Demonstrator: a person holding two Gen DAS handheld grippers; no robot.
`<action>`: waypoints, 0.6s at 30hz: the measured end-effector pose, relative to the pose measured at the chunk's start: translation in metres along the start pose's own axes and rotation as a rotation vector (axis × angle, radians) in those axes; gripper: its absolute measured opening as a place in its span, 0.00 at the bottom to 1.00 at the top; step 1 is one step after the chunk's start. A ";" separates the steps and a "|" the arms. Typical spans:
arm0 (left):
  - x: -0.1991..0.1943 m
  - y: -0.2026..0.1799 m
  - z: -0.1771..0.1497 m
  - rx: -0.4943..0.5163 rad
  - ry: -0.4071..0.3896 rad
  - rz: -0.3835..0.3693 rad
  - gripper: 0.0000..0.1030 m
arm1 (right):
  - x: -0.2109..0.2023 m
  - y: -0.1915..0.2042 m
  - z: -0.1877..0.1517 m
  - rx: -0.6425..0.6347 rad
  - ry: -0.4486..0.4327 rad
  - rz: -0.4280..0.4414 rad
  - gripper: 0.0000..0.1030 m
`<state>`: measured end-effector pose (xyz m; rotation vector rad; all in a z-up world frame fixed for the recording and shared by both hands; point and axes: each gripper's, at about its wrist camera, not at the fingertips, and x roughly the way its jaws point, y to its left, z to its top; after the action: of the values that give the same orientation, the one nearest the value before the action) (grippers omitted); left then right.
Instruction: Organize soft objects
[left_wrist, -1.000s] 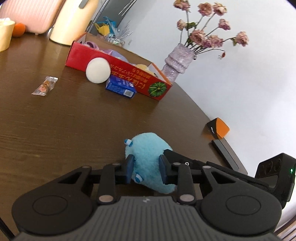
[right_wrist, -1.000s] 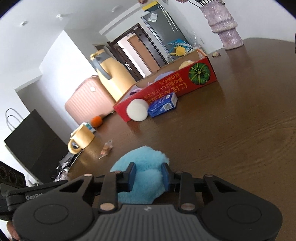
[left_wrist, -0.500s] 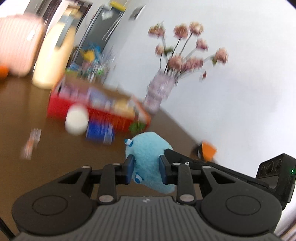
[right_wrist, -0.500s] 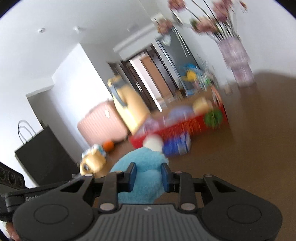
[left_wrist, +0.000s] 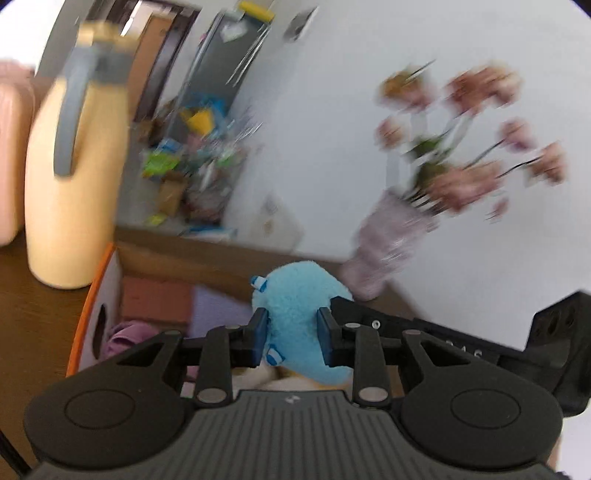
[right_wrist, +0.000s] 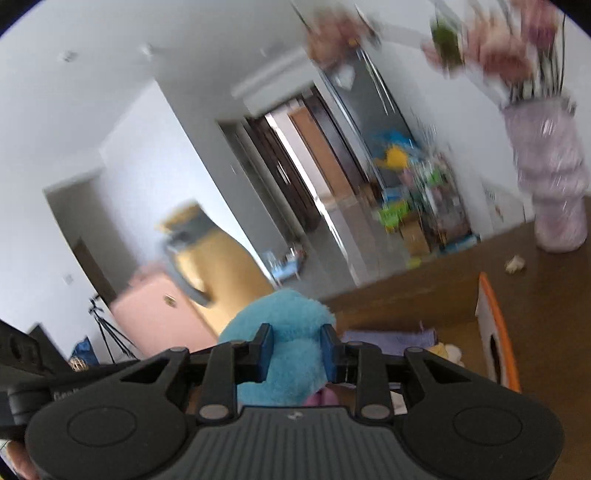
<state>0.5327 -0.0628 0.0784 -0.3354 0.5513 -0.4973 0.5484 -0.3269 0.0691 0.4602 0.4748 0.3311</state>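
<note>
Left wrist: blue plush toy (left_wrist: 299, 314) pinched by both grippers (left_wrist: 291, 341) (right_wrist: 297, 350) above the box (left_wrist: 92, 295), not yet dropped in.

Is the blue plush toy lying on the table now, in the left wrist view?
No, the blue plush toy is held up between the left gripper fingers, above the open cardboard box.

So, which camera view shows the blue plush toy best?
The left wrist view: the blue plush toy shows its striped tags and most of its body, clamped in the left gripper. The right wrist view shows only plain blue fur.
</note>
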 end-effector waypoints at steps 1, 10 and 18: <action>0.017 0.008 0.000 -0.004 0.023 0.029 0.27 | 0.021 -0.009 -0.001 0.012 0.031 -0.018 0.26; 0.117 0.066 -0.018 0.037 0.230 0.220 0.25 | 0.132 -0.031 -0.043 -0.071 0.306 -0.173 0.08; 0.094 0.054 -0.011 0.103 0.196 0.232 0.29 | 0.098 -0.018 -0.028 -0.096 0.275 -0.206 0.11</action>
<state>0.6152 -0.0697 0.0074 -0.1222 0.7423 -0.3338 0.6205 -0.2923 0.0033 0.2695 0.7643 0.2174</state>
